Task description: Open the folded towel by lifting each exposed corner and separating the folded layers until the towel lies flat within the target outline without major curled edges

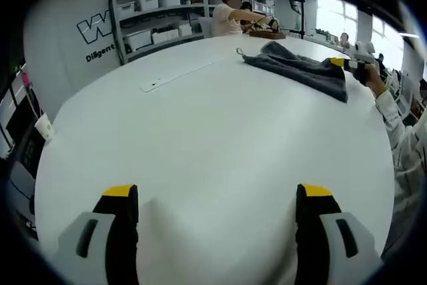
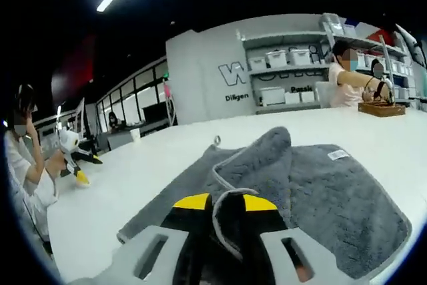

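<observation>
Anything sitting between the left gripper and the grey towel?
Mostly bare white table in the left gripper view; a thin white strip lies off to one side. The open left gripper is well short of the grey towel.

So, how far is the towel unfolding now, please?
Partly done. The grey towel already lies mostly spread on the white table, but one flap is folded back over it. In hand: the right tool is shut on the towel's edge and lifts it. The left tool is open above bare table. Left to do: lay the flap out and flatten the edges. I see no target outline.
</observation>
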A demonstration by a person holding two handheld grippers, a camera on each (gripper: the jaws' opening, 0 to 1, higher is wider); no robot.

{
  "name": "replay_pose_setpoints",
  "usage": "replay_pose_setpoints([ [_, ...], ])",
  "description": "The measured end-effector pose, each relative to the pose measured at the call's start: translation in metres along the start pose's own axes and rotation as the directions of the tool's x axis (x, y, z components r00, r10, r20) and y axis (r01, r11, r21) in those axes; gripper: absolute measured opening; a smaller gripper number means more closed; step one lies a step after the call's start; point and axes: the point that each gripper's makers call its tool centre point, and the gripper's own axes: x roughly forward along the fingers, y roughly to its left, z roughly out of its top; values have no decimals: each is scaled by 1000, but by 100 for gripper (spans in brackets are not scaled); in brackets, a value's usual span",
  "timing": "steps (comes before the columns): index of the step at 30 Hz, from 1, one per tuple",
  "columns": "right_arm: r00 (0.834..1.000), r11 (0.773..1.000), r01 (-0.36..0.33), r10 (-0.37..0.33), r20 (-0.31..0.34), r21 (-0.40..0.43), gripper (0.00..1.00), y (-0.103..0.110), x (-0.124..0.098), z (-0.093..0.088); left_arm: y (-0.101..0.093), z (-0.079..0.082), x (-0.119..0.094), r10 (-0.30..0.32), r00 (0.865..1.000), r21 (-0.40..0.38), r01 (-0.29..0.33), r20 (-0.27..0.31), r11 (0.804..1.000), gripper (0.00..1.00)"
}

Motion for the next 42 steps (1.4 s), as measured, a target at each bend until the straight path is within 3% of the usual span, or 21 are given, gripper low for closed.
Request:
replay_pose_setpoints([
  [1, 1000, 999, 12, -12, 11, -49, 0, -1, -1, 3, 0, 1, -1, -2, 1000, -1, 2, 6, 1000, 96],
  [9, 999, 998, 21, -18, 51, -63, 0, 15, -4, 21, -2, 8, -9, -12, 999, 1, 12, 44, 1000, 96],
  [24, 983, 984, -68, 94, 156, -162, 0, 102, 2, 68, 0, 20, -22, -20, 993, -16, 22, 117, 1000, 96],
  [33, 949, 960, -181, 227, 217, -213, 0, 163, -3, 90, 1, 22, -23, -20, 991, -24, 23, 134, 999, 96],
  [38, 934, 942, -231, 284, 215, -242, 0, 190, -3, 89, 2, 21, -22, -19, 991, -28, 23, 133, 999, 96],
  [42, 917, 913, -304, 358, 175, -272, 0, 219, -3, 78, 3, 21, -22, -17, 991, -32, 21, 132, 999, 95],
])
